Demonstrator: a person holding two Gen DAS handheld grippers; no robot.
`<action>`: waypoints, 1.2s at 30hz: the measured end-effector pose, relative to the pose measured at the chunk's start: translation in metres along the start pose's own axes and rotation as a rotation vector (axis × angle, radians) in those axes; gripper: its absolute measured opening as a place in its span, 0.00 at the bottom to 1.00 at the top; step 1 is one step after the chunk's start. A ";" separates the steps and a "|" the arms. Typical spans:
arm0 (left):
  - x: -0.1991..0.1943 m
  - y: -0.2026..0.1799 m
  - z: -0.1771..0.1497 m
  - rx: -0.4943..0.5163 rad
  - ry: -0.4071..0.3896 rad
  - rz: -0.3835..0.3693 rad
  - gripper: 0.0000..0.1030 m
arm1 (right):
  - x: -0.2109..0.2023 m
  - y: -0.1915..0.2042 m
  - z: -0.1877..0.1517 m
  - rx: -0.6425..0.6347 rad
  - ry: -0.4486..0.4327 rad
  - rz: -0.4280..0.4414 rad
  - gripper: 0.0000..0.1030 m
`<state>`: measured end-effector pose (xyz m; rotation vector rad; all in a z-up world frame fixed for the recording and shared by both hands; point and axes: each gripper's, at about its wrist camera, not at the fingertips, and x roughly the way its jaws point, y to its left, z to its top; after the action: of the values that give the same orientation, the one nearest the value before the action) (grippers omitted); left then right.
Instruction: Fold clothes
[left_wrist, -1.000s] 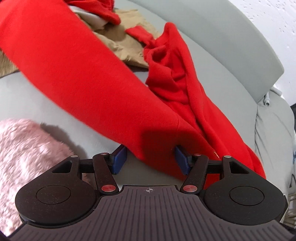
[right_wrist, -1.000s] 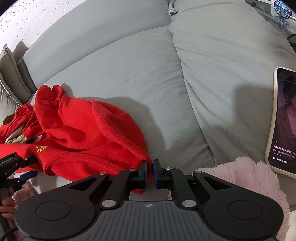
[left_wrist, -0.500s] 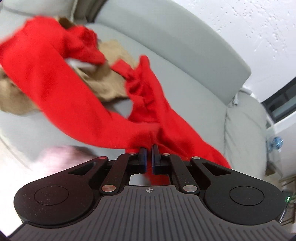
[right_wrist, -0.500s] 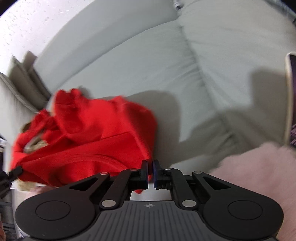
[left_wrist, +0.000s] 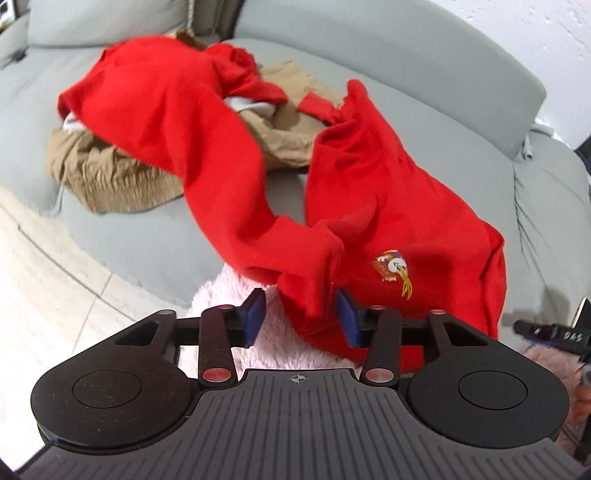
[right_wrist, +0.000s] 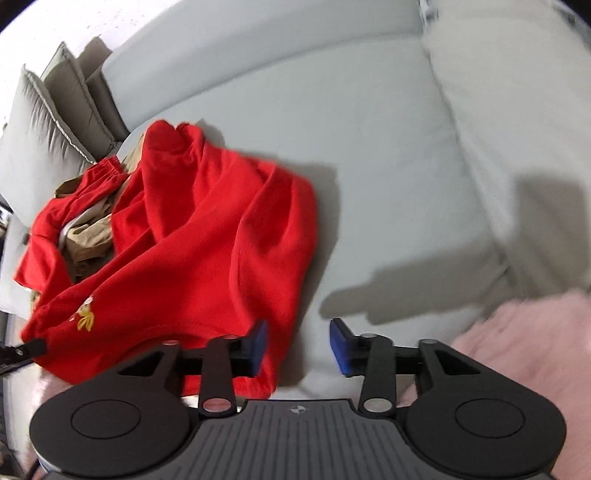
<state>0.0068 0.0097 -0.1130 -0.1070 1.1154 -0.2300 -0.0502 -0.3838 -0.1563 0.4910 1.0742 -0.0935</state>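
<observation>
Currently both grippers' jaws have just been opening: left gripper (left_wrist: 300, 314) fingers apart w/ a fold of the red garment (left_wrist: 373, 206) loose between them, right gripper (right_wrist: 298, 346) fingers apart, nothing between, hem just beside its left pad. Garment lies crumpled on grey sofa (right_wrist: 388, 147), partly over tan clothes (left_wrist: 110, 166), near edge on pink fluffy fabric (left_wrist: 229, 291).

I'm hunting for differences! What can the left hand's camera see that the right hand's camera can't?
Only the left wrist view shows the pale floor tiles and the left gripper, its jaws just opened with a fold of cloth loose between them. Only the right wrist view shows the grey back cushions and the right gripper, its jaws just opened, nothing between them. Both show the red garment with its embroidered emblem, the tan clothing, the pink fluffy blanket and the grey sofa.
</observation>
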 end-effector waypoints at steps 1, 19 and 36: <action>0.001 -0.001 0.001 -0.001 -0.004 -0.002 0.50 | -0.002 0.001 0.003 -0.012 -0.014 0.004 0.39; 0.014 -0.006 -0.001 0.038 -0.012 0.047 0.52 | 0.074 0.053 0.041 -0.213 0.018 -0.173 0.06; -0.012 0.000 -0.012 0.034 -0.011 0.050 0.62 | 0.029 -0.049 0.042 0.159 0.026 -0.072 0.50</action>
<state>-0.0087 0.0131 -0.1078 -0.0502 1.1017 -0.2038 -0.0171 -0.4405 -0.1816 0.5978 1.1153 -0.2374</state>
